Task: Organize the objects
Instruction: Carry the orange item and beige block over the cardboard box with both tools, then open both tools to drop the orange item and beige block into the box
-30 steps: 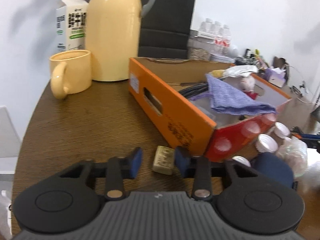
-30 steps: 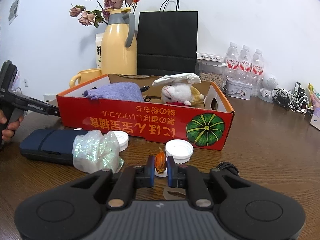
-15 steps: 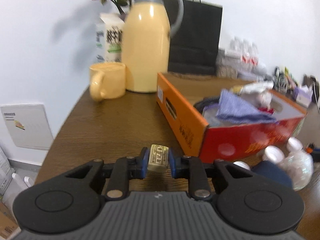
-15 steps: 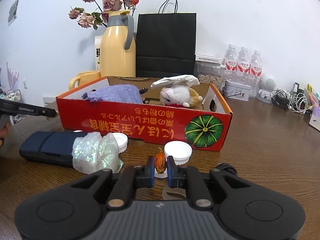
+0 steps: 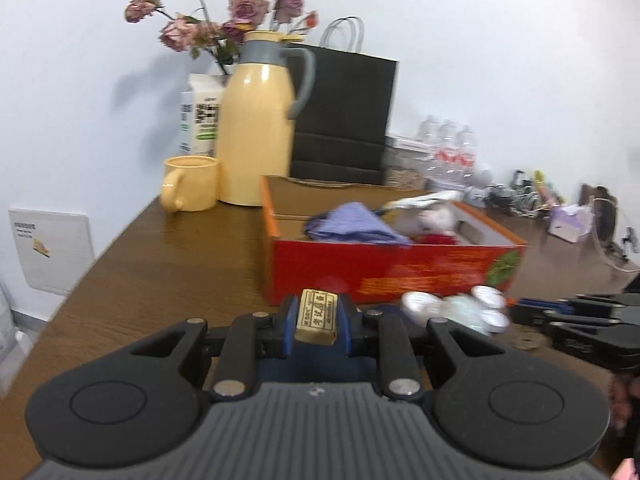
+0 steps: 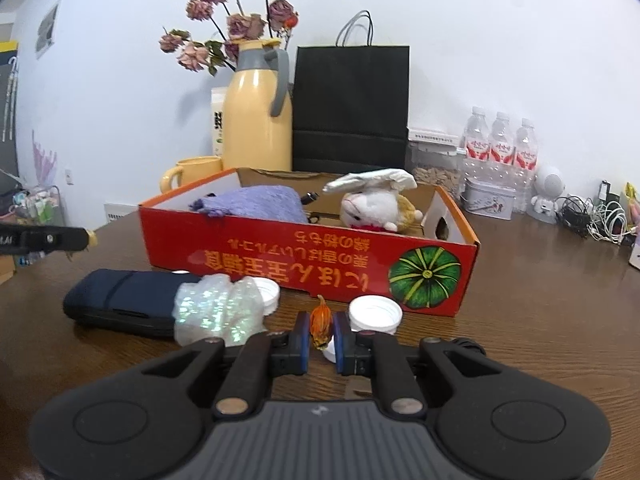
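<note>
The left gripper (image 5: 316,318) is clamped on a small tan block (image 5: 317,316) with printed characters, held at the lower centre of the left wrist view, above the dark wooden table (image 5: 168,264). The right gripper (image 6: 321,334) is clamped on a small orange object (image 6: 320,322), low at the centre of the right wrist view, close over the table. The red cardboard box (image 6: 304,258) sits mid-frame in both views with its open top facing up; it holds a purple cloth (image 6: 256,200) toward its left end and a white plush toy (image 6: 376,204) toward its right. In the right wrist view the strip of table between the box front and the right gripper is crowded: a dark blue case (image 6: 120,300) lies at lower left, a crumpled iridescent wrapper (image 6: 216,310) rests against its right end, and a white cap (image 6: 374,314) stands just right of the gripper tips. Bare table lies to the right of the box and, in the left wrist view, to its left, up to the table's left edge. Behind the box, at upper centre, stand a yellow mug (image 5: 190,182), a yellow jug (image 5: 260,132), a carton (image 5: 200,116), dried roses (image 5: 224,20) and a black paper bag (image 6: 352,104). Water bottles (image 6: 500,148), a tin (image 6: 488,200) and cables (image 6: 592,220) line the white wall (image 6: 500,40) at right.
</note>
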A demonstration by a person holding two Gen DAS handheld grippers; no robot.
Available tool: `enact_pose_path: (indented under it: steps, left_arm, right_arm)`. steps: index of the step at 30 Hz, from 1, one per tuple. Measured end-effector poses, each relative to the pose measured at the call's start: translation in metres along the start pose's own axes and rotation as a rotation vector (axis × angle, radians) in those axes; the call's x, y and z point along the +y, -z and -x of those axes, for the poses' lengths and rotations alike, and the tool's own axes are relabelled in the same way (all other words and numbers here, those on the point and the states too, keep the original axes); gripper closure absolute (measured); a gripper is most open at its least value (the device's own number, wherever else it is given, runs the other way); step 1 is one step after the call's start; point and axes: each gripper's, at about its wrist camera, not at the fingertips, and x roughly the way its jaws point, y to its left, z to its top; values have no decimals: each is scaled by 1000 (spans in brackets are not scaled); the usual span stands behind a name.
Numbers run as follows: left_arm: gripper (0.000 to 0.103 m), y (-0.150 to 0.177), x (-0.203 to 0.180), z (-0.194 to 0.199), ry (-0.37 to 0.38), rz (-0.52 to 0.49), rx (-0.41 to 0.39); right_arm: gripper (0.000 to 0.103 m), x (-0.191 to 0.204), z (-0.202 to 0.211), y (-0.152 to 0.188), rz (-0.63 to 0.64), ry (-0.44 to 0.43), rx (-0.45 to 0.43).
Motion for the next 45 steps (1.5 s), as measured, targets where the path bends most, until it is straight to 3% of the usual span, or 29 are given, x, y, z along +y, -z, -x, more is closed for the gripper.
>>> enact_pose_path:
  steps: [12,24,29,33,36,41,42,44,45]
  left_arm:
    - [81,-6,-64,4,45,-28,-15]
    - [81,-61,-86,-46,32,-23,-106]
    - [81,-82,-82,-84,14,-4,-116]
    - [81,-85,-70,-118,-21,16,-96]
    - [81,-79,-67,-127,-21,3,-69]
    - [80,-72,-67,-130,-36,-7,-78]
    - [75,-70,-67,-130,-42,-6,-86]
    - [43,-67,-68,-127,-60,-16,-98]
    - [14,-66,-68,-124,-68,-17,-117]
  right_arm:
    - [92,5,20,-9,-11,-84,-67]
    - [92,-2,2,-72,9,-74,-212]
    - [92,-10,-33,-97,25,-56,-204]
    - [92,-19,-63,-94,-10,-59,-175]
    - [92,-20,-76,-87,3,-67,-113]
    - [91,-19,-82,-82,2,-55,-95]
    - [90,-20,-84,-81,-5,-46,-86]
    - [81,-23,-86,-78,-16,-28,-76]
    - [59,-23,-87,-77,-20,-15,-74]
